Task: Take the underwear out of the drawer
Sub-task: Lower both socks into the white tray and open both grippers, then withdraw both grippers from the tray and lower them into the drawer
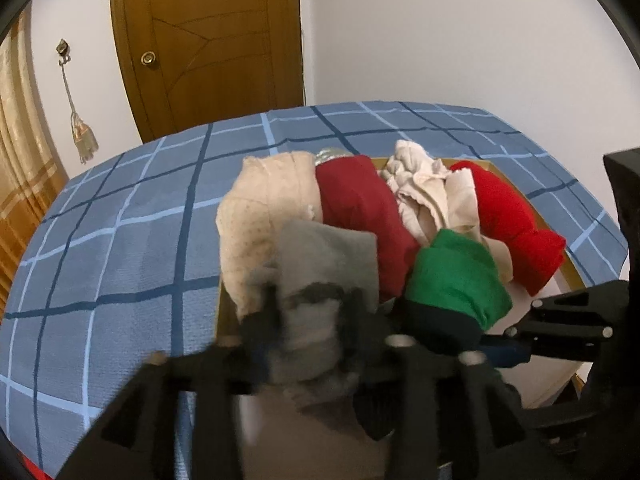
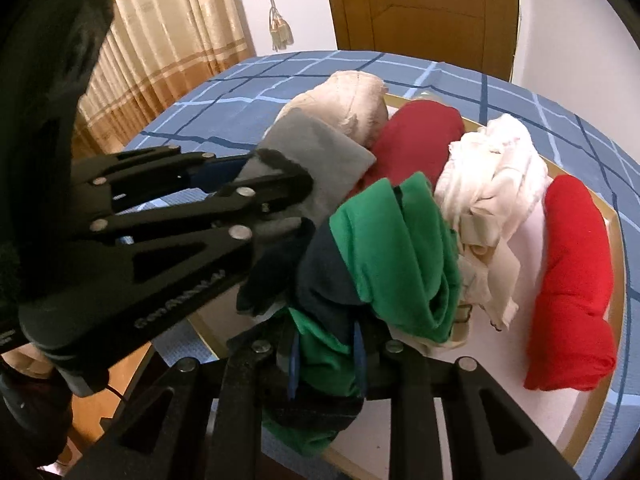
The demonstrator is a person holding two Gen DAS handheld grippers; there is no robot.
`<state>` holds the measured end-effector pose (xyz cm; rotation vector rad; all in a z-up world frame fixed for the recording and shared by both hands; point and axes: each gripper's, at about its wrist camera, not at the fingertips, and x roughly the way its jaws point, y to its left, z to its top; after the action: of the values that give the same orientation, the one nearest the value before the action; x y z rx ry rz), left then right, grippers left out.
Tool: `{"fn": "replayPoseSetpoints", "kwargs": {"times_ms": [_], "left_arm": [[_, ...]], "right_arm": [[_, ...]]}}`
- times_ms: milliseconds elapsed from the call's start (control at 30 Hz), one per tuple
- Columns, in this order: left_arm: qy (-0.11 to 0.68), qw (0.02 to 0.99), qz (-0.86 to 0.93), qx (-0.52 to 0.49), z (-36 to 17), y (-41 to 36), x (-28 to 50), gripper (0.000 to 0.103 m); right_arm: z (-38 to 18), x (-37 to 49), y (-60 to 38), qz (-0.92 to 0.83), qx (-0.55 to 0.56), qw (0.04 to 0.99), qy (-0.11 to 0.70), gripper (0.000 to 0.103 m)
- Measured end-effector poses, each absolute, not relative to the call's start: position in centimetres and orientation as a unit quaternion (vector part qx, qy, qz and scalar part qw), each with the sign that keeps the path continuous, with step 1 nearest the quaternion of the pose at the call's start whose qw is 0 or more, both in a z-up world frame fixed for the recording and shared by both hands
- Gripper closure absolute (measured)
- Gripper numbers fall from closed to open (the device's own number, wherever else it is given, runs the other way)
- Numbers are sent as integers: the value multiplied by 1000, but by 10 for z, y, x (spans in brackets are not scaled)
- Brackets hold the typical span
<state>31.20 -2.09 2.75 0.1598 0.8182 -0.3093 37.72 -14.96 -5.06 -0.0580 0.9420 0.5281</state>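
A shallow wooden drawer (image 2: 617, 240) with a white floor lies on a blue checked bed and holds rolled underwear: beige (image 2: 352, 96), dark red (image 2: 416, 140), white (image 2: 492, 168), bright red (image 2: 572, 280), grey (image 2: 316, 152) and green with a navy band (image 2: 396, 252). My left gripper (image 1: 316, 312) comes in from the near left edge, blurred. Its fingers stand apart with the grey roll (image 1: 324, 256) between them. My right gripper (image 2: 326, 356) is shut on the green piece (image 1: 452, 280) at the drawer's near side, bunching the cloth between its blue pads.
The blue checked bedsheet (image 1: 120, 240) spreads around the drawer on the left and far sides. Behind the bed stand a brown door (image 1: 208, 40) and a white wall. Striped curtains (image 2: 168, 40) hang at the left, with a tassel (image 2: 280, 36) on the wall.
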Motion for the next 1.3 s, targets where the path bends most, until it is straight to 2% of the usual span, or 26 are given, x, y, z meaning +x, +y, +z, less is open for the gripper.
{"fn": "replayPoseSetpoints", "kwargs": {"times_ms": [33,100,133,200,267,333,600,833,1300], "left_arm": [[399,903,-141,78,26,-21,312,20],[392,910,-112,74,27,-16,309,8],[390,912,-109,72,28,-15,308,5],[385,915,-104,64,34,-10,304,5],[380,918,-103,58,40,-7,298,4],[372,921,-106,57,46,-5,291,1],[362,925,-95,62,54,-4,273,1],[355,928,-99,60,58,2,247,1],[368,923,-105,33,26,-6,193,1]], "right_arm": [[-51,377,-152,253,-21,858,446,76],[-53,376,-158,260,-7,860,440,72],[-53,375,-161,259,-2,861,438,69],[-50,370,-167,256,16,863,435,63],[-45,362,-171,262,27,864,430,46],[-38,349,-176,256,20,872,418,38],[-24,322,-193,226,23,887,403,35],[-10,302,-216,230,98,897,365,35],[-44,250,-221,211,179,899,340,35]]}}
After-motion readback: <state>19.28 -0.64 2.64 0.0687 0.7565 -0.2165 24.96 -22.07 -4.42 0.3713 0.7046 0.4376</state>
